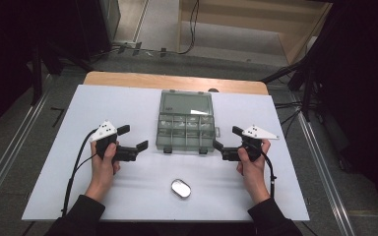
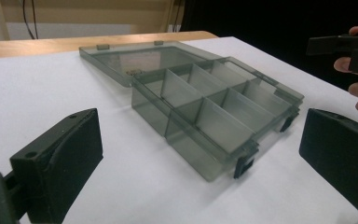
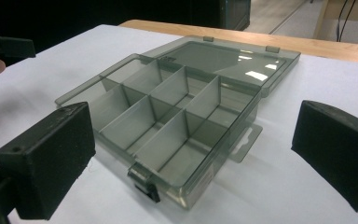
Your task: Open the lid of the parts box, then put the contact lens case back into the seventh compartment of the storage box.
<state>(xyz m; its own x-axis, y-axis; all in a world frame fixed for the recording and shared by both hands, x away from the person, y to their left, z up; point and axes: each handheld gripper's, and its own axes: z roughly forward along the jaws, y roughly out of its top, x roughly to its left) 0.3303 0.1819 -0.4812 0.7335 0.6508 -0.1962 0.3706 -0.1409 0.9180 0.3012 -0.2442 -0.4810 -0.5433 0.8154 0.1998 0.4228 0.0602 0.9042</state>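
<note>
Worktop [image 1: 128, 196]: white, level. Compartment box [image 1: 185, 132] at centre, lid flat open behind. Rigid thin plastic, light, prob. slippery; grip side walls or lid edge. Left claw [image 1: 133, 137], right claw [image 1: 225, 138]: both wide open, empty, flanking box. Small metal tin [image 1: 180, 188] nearer person.

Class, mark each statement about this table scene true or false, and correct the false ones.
1. The compartment box lies open, with its lid folded back flat. True.
2. The left gripper is clamped on the box. False: its jaws are spread wide, apart from the box.
3. A small oval metal tin lies near the table's front edge. True.
4. The box's compartments are packed with screws. False: they look empty.
5. The right gripper is open, beside the box. True.
</note>
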